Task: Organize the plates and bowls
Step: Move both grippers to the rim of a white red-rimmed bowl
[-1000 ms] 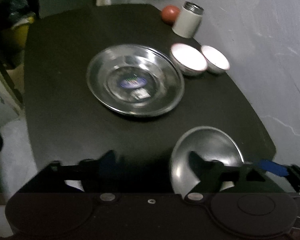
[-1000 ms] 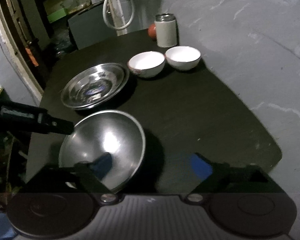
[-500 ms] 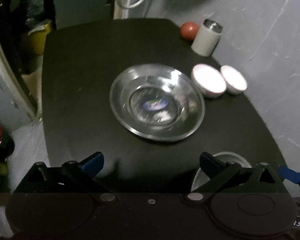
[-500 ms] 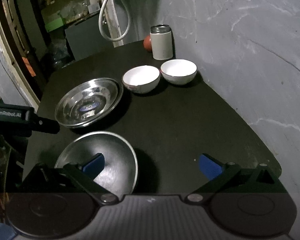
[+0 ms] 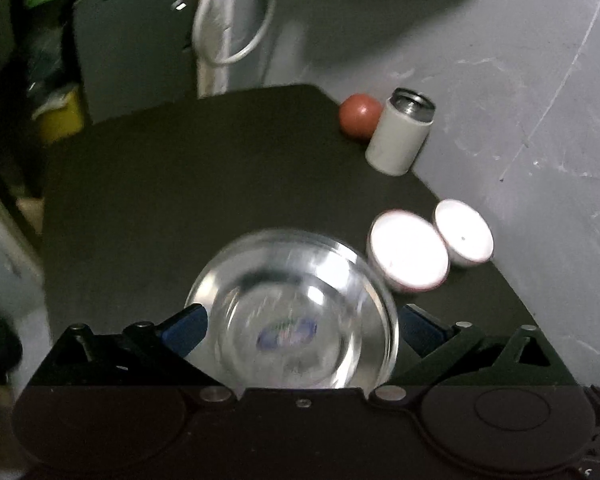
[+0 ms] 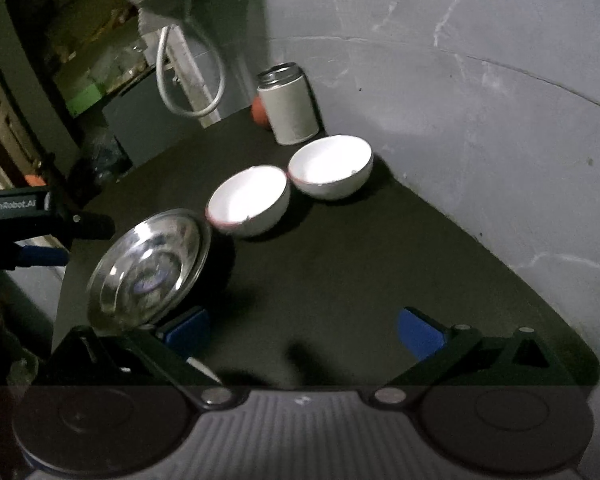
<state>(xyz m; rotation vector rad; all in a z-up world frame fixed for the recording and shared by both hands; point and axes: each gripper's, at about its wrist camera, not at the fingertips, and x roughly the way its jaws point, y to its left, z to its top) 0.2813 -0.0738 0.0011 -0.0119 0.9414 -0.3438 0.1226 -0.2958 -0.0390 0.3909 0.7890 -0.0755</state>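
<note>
Your left gripper (image 5: 300, 328): blue-padded fingers spread wide, either side of shallow round steel plate (image 5: 296, 316) on black worktop (image 5: 180, 184); plate blurred, near rim cut off by gripper body, contact unclear. Two white ceramic bowls (image 5: 408, 256) just right of plate. Your right gripper (image 6: 302, 330): fingers spread, nothing between; steel plate's near edge hidden behind left finger.

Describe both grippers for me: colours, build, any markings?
Both are black linkage frames with blue pads on the jaws. Left gripper has a dark housing; seen from the right camera, it carries a white "GenRobot.AI" label. Right gripper has a ribbed grey housing.
</note>
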